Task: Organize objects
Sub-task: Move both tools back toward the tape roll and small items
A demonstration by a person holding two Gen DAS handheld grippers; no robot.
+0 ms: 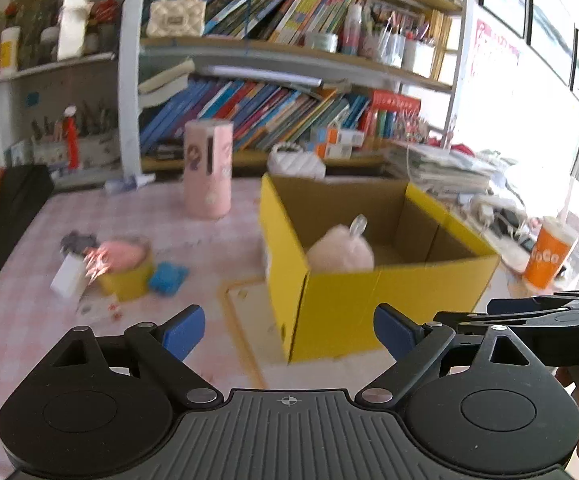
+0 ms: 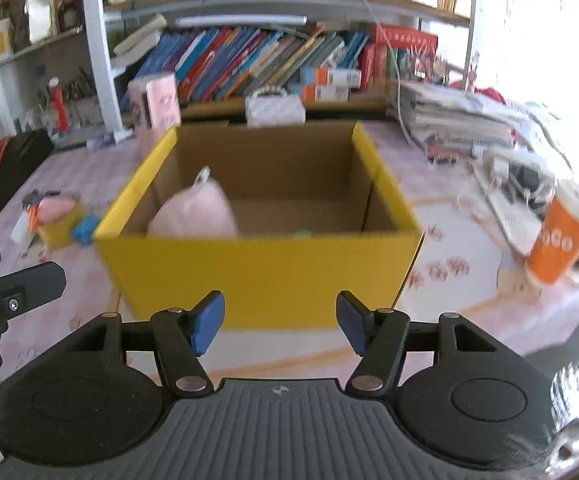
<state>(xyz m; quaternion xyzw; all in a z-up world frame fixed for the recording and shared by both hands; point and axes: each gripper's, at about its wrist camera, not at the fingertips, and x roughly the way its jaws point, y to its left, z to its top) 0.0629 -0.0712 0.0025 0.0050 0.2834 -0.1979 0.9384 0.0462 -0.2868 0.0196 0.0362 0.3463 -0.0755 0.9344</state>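
My left gripper point(image 1: 288, 334) is wide and my right gripper point(image 2: 280, 322) half open, both empty. The soft pink plush toy point(image 2: 193, 214) sits in the yellow cardboard box point(image 2: 257, 272) at eleven o'clock. It looks light and squashy; I would pinch its middle.

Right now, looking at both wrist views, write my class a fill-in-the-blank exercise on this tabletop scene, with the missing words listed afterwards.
1. The pink plush toy lies inside the ____ cardboard box.
2. The paper cup with a white lid is coloured ____.
3. The small blue object lies beside a yellow ____ of tape.
4. The left gripper and right gripper both hold ____.

Missing words: yellow; orange; roll; nothing
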